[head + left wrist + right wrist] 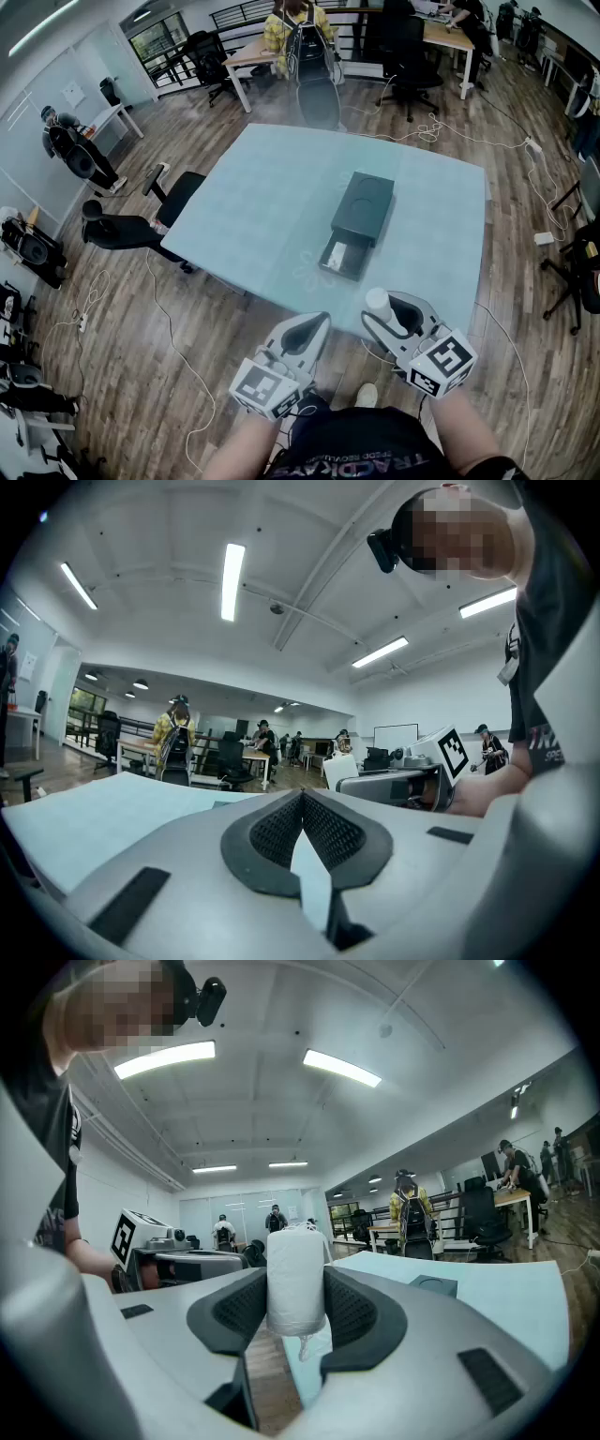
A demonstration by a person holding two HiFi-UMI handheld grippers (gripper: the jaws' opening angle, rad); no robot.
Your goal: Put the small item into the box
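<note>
A dark box (364, 204) lies on the pale blue table (262, 206), and its drawer (342, 255) is pulled out toward me. Below the table's near edge, my right gripper (389, 309) is shut on the small item (378, 302), a white wrapped roll standing upright. In the right gripper view the roll (296, 1274) fills the gap between the pads, with the box (433, 1284) far off to the right. My left gripper (319, 323) hovers beside it to the left, shut, its tips (302, 803) meeting with nothing between them.
A black office chair (173, 202) stands at the table's left side. Cables trail over the wooden floor (169, 337) around the table. Several people sit at desks (281, 47) along the back of the room.
</note>
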